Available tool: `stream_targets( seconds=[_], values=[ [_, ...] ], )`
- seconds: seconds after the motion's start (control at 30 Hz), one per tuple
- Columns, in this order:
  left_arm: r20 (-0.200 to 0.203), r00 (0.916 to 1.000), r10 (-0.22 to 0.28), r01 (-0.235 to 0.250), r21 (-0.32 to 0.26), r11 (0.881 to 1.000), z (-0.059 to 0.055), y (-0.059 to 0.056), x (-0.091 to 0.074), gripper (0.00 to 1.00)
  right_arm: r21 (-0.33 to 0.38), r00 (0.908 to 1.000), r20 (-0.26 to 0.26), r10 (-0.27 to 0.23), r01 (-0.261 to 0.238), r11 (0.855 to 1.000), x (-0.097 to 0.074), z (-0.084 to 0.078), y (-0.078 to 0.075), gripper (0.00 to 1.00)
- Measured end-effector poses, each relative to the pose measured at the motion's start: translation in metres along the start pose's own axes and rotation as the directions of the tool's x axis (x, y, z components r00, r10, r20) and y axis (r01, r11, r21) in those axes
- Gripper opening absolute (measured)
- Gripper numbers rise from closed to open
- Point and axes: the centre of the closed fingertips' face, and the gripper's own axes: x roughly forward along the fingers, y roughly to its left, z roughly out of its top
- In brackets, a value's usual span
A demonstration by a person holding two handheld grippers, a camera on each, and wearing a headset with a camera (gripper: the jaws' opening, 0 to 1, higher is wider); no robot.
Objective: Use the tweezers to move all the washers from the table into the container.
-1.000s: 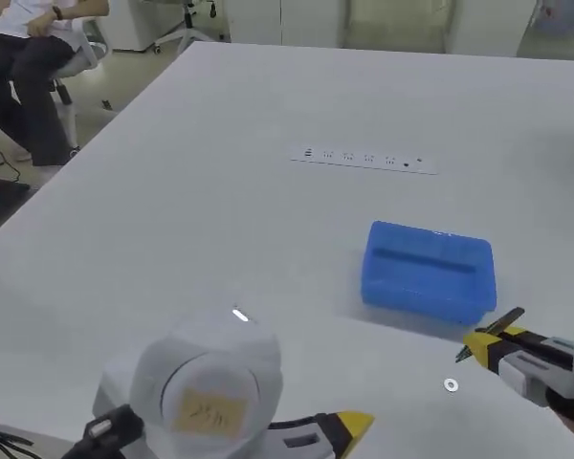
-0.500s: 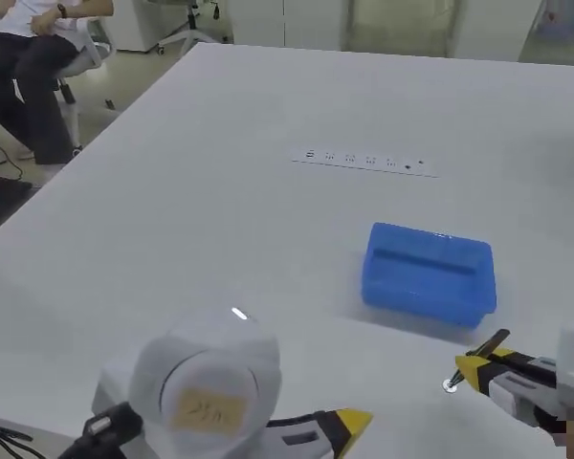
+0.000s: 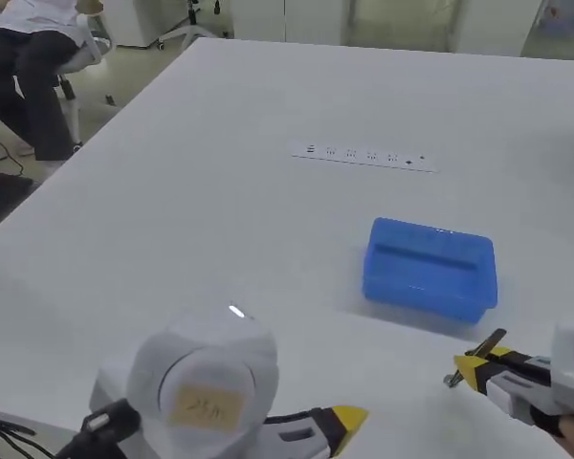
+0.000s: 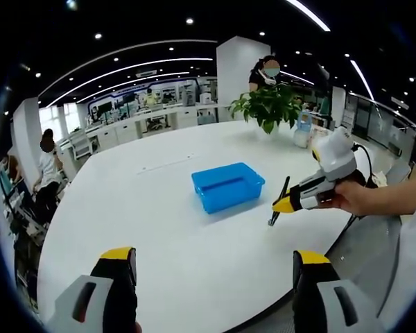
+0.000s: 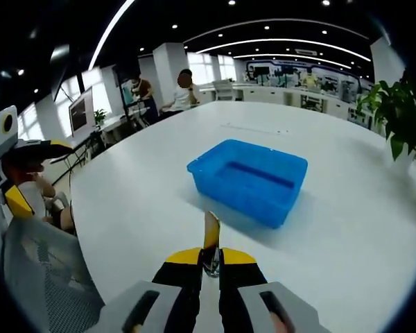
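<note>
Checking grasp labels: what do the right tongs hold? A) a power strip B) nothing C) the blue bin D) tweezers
D: the right tongs are shut on the tweezers, which stick out toward the bin.

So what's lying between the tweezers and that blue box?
Nothing: just bare white table between the tweezers and the blue container, as the head view shows.

Left hand-held gripper [image 4: 213, 255]: grey body, yellow-tipped black jaws, probably cabled.
</note>
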Motion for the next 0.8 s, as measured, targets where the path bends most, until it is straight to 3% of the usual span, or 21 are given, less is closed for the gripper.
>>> stream_targets(
  seconds=[0.6, 0.8],
  values=[
    [0.000, 1.0000, -0.004, 0.004, 0.008, 1.000, 0.001, -0.002, 0.000, 0.96, -0.026, 0.9999, -0.012, -0.006, 0.006, 1.000, 0.000, 0.000, 0.007, 0.04],
    [0.004, 1.0000, -0.001, 0.001, 0.008, 1.000, 0.002, 0.001, 0.000, 0.96, -0.028, 0.9998, 0.018, -0.003, 0.004, 1.000, -0.011, 0.018, 0.011, 0.04]
  ],
)
